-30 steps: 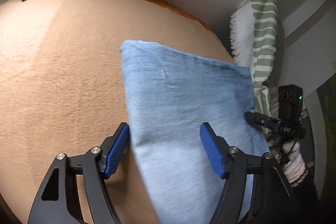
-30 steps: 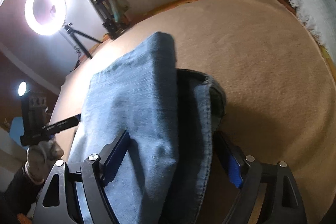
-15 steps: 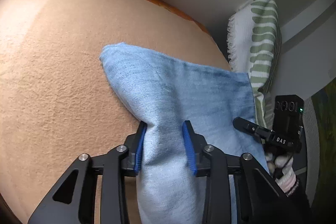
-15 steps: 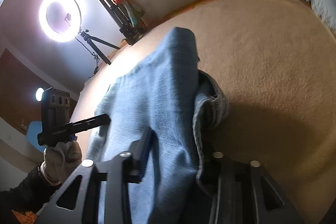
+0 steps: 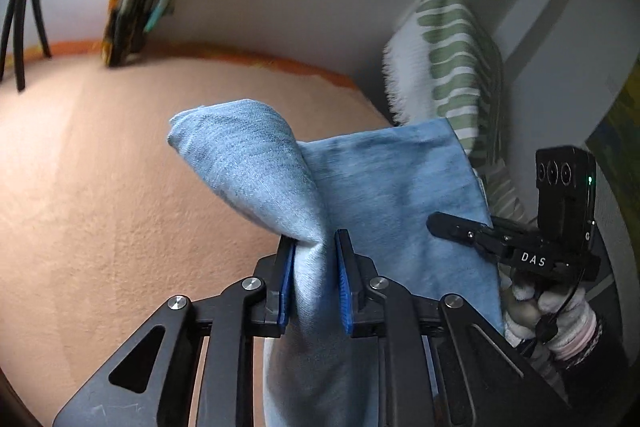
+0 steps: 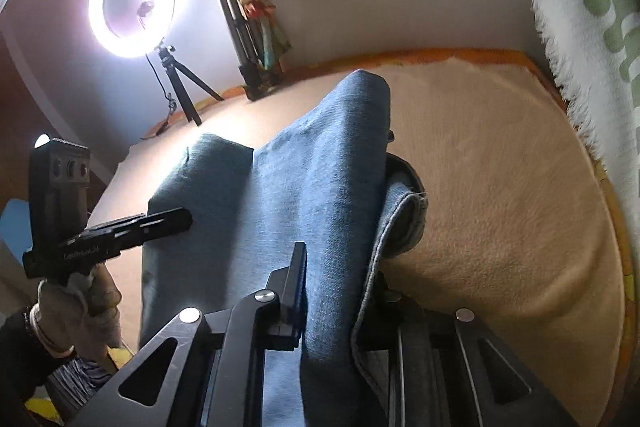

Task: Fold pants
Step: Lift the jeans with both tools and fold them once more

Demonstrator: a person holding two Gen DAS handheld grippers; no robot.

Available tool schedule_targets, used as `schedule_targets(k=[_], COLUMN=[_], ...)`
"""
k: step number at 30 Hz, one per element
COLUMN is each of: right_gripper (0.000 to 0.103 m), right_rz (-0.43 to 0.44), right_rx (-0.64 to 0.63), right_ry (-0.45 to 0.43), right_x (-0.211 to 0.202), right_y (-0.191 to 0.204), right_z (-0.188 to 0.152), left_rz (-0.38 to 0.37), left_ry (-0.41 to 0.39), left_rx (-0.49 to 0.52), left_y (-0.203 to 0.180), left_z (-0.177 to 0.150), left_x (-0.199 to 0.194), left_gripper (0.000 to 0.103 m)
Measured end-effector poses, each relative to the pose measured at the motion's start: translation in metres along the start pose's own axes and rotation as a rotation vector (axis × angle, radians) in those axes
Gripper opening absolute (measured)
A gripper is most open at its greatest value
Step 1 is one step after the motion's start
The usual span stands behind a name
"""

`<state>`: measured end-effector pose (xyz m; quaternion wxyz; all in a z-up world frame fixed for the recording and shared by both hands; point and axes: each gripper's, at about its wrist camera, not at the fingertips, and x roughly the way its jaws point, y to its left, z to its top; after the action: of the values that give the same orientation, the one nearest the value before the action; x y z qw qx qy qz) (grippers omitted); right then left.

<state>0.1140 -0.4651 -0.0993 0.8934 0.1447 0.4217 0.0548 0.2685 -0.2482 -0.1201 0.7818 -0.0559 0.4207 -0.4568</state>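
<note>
Both grippers clamp denim. Count: two grippers, one pair of pants, one blanket, one striped cushion, one ring light, two tripods.

Left gripper (image 5: 316,267): jaws just closed in, now narrow, blue pads pinching a bunched fold of the pants (image 5: 384,179) between them.

Right gripper (image 6: 340,287): jaws likewise just closed, narrow; one finger (image 6: 294,279) presses the cloth, the other hidden under the hem at 3 o'clock.

Pants hang lifted off the tan blanket (image 6: 500,163), spanning both grippers. Cushion (image 5: 452,59) at 2 o'clock in the left view. Ring light (image 6: 132,3) at 10 o'clock in the right view.
</note>
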Motion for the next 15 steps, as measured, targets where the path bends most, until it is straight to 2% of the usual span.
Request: schedule_targets(k=[8, 15], right_gripper=[0.017, 0.017], right_rz=[0.0, -0.004], right_rx=[-0.036, -0.053], right_ry=[-0.057, -0.114], right_x=[-0.027, -0.037], right_y=[0.027, 0.039], right_z=[0.019, 0.056], left_rz=[-0.031, -0.019], left_ry=[-0.041, -0.09], left_rx=[0.008, 0.032], left_y=[-0.006, -0.011], left_z=[0.014, 0.046], left_x=[-0.019, -0.029], left_gripper=[0.015, 0.014])
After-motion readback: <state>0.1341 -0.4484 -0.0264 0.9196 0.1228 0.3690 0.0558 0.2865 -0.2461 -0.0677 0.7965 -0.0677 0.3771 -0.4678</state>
